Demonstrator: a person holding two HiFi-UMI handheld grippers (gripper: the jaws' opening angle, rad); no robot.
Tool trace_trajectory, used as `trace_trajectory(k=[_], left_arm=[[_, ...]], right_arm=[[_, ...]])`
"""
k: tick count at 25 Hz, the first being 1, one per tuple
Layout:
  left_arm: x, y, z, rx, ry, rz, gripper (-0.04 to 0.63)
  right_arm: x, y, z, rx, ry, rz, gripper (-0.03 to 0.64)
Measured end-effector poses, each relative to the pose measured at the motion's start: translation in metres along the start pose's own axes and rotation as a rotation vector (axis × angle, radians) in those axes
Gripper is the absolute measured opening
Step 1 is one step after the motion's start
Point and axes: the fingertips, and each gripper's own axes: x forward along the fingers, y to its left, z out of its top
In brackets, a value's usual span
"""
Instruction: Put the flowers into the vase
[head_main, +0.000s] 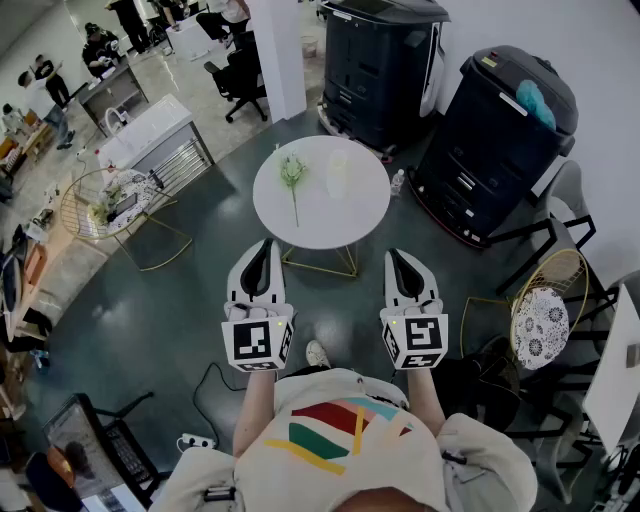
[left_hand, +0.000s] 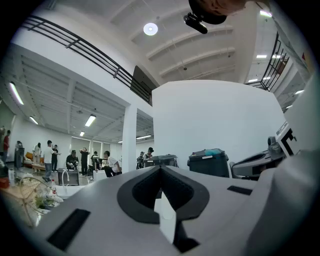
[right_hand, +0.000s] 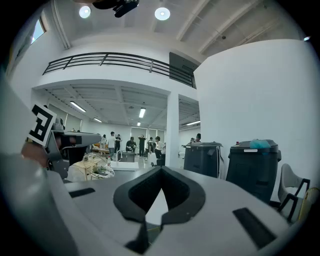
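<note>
**Task not yet begun: flower and vase sit apart on the round white surface while I hold both grippers short of it.**

In the head view I count one flower lying flat on the left half of the surface, its bloom pointing away from me and its stem towards me. One pale vase stands just beside it to the right, not touching it, and looks empty as far as I can tell. My left gripper and right gripper hang level, short of the near rim, each with its fingers closed together on nothing. I judge the whole job is left: open one gripper, lift the stem, stand it in the vase. The tally is two grippers, one flower, one vase and one surface. The bloom is too small to show whether it hides a second stem.
</note>
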Motion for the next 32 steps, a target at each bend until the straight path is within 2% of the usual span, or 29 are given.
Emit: trace_trajectory(k=[9, 14, 21, 26, 32], left_arm=[[0.015, 0.016, -0.009, -0.014, 0.014, -0.002, 0.006], [0.022, 0.027, -0.017, -0.038, 0.022, 0.012, 0.006], [0.030, 0.042, -0.027, -0.068, 0.010, 0.020, 0.006], [0.037, 0.055, -0.037, -0.081, 0.011, 0.030, 0.006], [0.047, 0.069, -0.047, -0.098, 0.027, 0.033, 0.006]], right_arm=[[0.015, 0.004, -0.006, 0.003, 0.016, 0.001, 0.009], [0.020, 0.001, 0.001, 0.018, -0.009, -0.001, 0.009], [0.036, 0.009, -0.011, -0.027, 0.040, 0.026, 0.009], [0.051, 0.017, -0.024, -0.018, 0.071, 0.052, 0.009], [0.060, 0.014, -0.034, 0.008, 0.106, 0.034, 0.009]])
